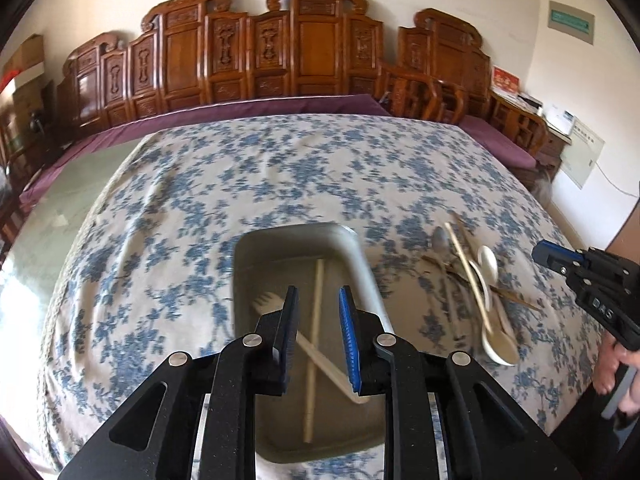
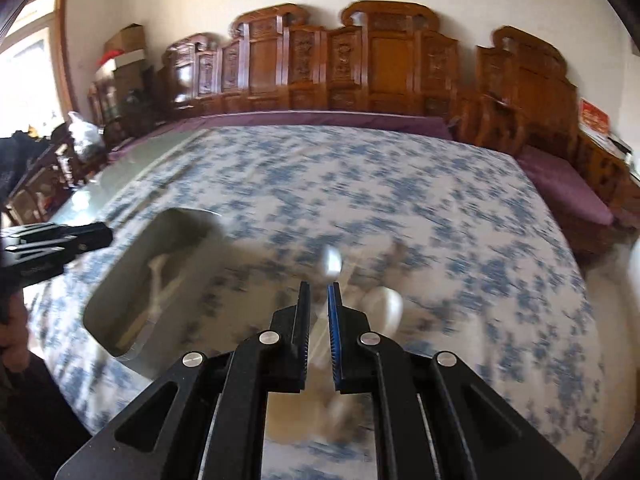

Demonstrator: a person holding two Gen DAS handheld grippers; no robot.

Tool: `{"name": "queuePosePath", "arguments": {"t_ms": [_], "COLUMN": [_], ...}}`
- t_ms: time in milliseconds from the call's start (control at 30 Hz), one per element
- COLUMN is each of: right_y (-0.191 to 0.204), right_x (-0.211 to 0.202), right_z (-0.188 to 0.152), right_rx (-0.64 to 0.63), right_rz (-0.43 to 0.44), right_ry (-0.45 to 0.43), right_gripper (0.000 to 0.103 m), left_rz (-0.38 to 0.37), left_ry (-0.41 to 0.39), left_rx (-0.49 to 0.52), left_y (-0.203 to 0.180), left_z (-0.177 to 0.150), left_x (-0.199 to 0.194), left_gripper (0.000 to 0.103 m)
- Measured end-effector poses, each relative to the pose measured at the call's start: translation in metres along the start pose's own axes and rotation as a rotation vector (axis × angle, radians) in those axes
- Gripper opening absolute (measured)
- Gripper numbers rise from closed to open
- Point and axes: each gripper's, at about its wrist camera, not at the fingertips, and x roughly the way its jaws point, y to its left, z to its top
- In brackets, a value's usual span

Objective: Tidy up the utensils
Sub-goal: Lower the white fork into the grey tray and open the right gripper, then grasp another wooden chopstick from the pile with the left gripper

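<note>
In the tray (image 1: 360,248): two utensils.

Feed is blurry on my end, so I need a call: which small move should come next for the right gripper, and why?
Probably open the right gripper and lower it onto the loose pile of spoons and chopsticks on the blue floral tablecloth. Its jaws look nearly shut with nothing visible between them, while the grey rectangular tray already holds a wooden fork and chopstick.

Ahead of our right gripper (image 2: 319,290), motion blur smears the utensil pile (image 2: 360,292); we cannot separate pieces. Our left gripper (image 1: 318,296) hides part of the tray's (image 1: 360,256) fork (image 1: 266,302).
</note>
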Motion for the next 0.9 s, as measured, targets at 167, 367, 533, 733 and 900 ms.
{"name": "queuePosePath", "arguments": {"t_ms": [167,367,533,733,900], "right_y": [-0.027,-0.042,-0.048,-0.060,-0.063], "right_x": [0.008,0.025,0.034,0.044,0.050], "right_z": [-0.020,-0.044,-0.049,-0.048,-0.051], "right_rx": [0.028,0.064,0.076,0.077,0.080], "right_rz": [-0.054,-0.047,-0.036,-0.009,0.003], "right_ry": [0.016,0.058,0.075,0.097,0.122], "right_gripper": [0.018,0.018,0.018,0.018,0.018], "left_rz": [-0.045,-0.065,-0.072,-0.087,-0.113], "left_ry": [0.011,0.029,0.046,0.067,0.095], "left_rx": [0.011,0.075,0.111,0.140,0.141], "left_y": [-0.023,-0.057,-0.075,-0.094,-0.109], "left_z": [-0.003,-0.014,-0.021,-0.024,-0.024], "left_x": [0.002,0.009,0.018,0.030,0.039], "left_gripper": [0.021,0.024,0.024,0.025,0.025]}}
